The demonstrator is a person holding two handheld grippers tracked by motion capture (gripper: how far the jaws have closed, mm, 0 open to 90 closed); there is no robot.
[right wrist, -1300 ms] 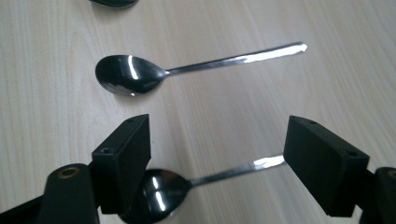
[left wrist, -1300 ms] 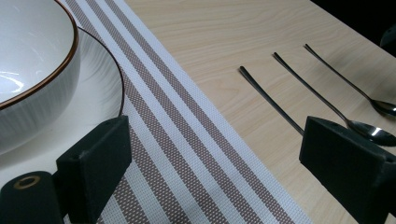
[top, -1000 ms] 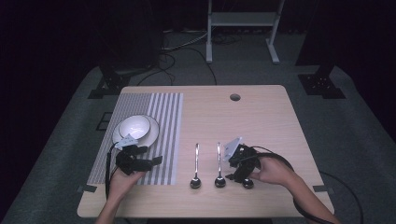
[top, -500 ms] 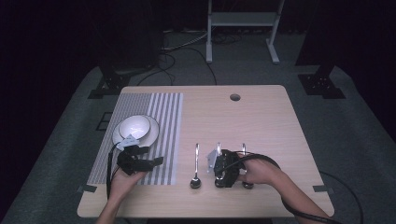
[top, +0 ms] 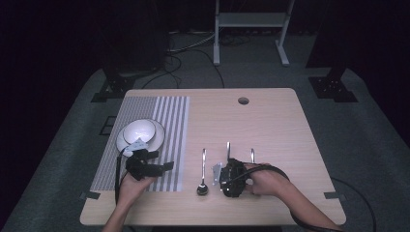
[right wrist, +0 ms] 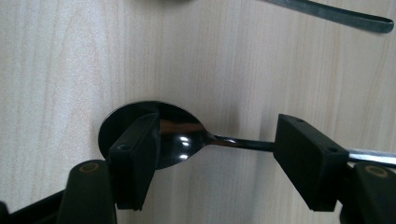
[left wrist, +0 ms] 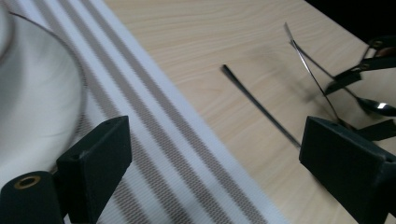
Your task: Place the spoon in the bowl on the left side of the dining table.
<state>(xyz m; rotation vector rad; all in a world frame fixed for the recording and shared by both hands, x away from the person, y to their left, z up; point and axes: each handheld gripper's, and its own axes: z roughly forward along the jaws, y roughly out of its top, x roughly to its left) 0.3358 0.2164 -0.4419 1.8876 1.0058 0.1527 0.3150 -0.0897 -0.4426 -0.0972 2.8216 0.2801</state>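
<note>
Spoon (right wrist: 180, 140) – right gripper (right wrist: 217, 161) astride, fingers (right wrist: 135, 158) apart

Middle spoon (top: 228, 150) bowl under right gripper (top: 231, 178)

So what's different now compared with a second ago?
The right tool has slid left along the near edge, from the rightmost spoon to the middle spoon, and now straddles its bowl with jaws open, nothing gripped. The left tool, bowl, striped mat and leftmost spoon stayed put.
</note>
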